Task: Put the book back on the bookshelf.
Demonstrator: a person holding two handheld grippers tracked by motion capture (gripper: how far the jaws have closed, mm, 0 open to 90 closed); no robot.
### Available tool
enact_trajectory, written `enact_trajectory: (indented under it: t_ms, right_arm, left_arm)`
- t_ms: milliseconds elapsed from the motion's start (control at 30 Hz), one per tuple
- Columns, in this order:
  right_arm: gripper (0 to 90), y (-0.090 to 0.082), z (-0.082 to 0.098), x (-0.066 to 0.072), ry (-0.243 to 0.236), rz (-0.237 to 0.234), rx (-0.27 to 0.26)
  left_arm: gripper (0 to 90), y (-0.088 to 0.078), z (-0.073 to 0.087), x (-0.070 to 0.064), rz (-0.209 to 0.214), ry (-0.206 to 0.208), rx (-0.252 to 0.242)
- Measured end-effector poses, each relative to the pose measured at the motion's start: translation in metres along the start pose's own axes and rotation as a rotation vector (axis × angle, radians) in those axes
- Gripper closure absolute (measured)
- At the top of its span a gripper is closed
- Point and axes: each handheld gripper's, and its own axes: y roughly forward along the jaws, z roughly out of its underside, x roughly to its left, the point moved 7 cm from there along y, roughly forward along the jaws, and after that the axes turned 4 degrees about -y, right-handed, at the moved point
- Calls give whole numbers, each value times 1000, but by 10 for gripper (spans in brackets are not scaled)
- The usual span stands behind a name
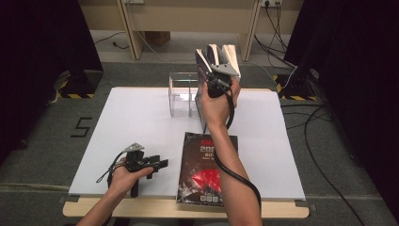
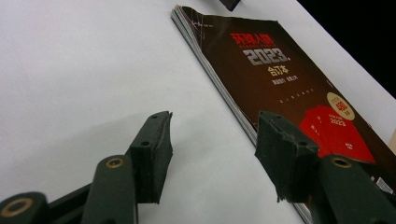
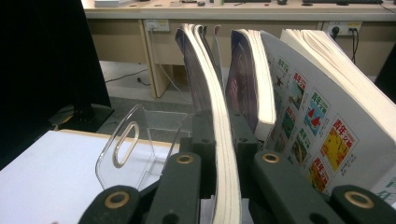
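The right claw [image 1: 217, 75] is clenched on a book [image 3: 219, 154], held upright above the far side of the bench [image 1: 141, 122]. In the right gripper view its jaws press both sides of a section of the book, whose other pages [image 3: 327, 116] fan out to the right. Those pages bear small coloured pictures with Chinese characters, too small to read.

Just beside the book, toward the left claw's side, stands a clear acrylic rack [image 1: 183, 94] at the far edge of the bench. In the right gripper view one clear divider [image 3: 123, 149] with an oval slot rises just left of the jaws, close to the book but apart from it.

A dark magazine [image 1: 207, 167] lies flat on the near side of the bench, under the person's right forearm [image 1: 230, 174] in the high view. The left gripper view shows its cover [image 2: 289, 79] close up: red Chinese lettering, "2023" in large pale figures, and a red patch lower down.

The left claw [image 1: 157, 165] rests low on the bench near the front edge, released, its jaws wide with bare bench between them. One jaw tip reaches just beside the magazine's edge.

Beyond the bench are wooden furniture legs, floor cables and dark curtains either side. A "5" [image 1: 82, 126] is marked on the floor left of the bench.
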Motion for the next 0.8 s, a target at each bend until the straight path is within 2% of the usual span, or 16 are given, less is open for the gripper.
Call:
enact_trajectory:
  t_ms: [800]
  right_arm:
    - [845,11,-5,-2,5,6,5]
  left_arm:
    - [448,0,-1,1,0,2,-1]
